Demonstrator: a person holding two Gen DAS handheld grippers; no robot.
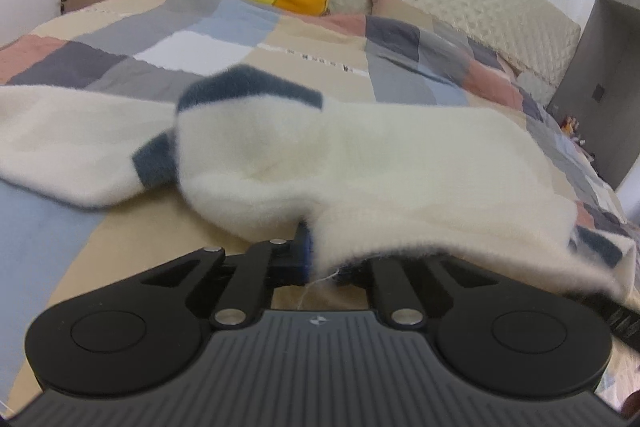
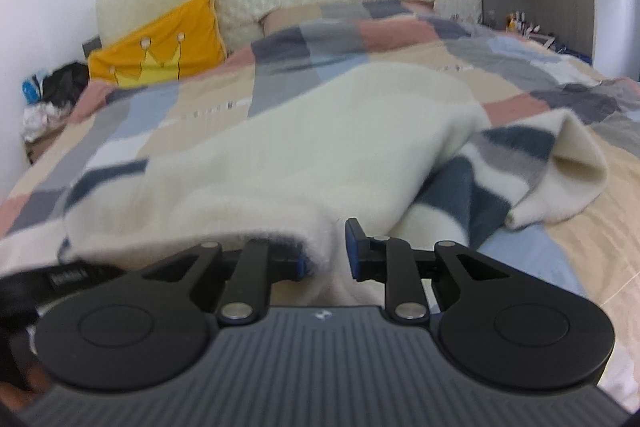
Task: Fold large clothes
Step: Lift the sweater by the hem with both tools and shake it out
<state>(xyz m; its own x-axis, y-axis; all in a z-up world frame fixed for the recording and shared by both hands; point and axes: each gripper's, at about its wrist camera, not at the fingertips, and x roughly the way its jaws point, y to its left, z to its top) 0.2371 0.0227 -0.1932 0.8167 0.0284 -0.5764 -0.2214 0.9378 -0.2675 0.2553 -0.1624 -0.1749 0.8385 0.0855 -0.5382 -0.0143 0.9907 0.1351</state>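
The cream sweater [image 1: 360, 163] lies crosswise ahead of both tongs; left gripper [image 1: 320, 259] pinches its near hem; right gripper [image 2: 326, 251] likewise clamps that hem.

Black linkage fingers [image 2: 354, 247], blue pads, silver pivot screws, ribbed grey housing.

sweater [image 2: 320, 147] — cream, fuzzy, navy-grey stripes | lying rumpled, partly folded — on bed

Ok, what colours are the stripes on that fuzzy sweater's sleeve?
Dark teal-blue and grey bands on the cream fuzzy sweater's sleeve, clearest in the right wrist view.
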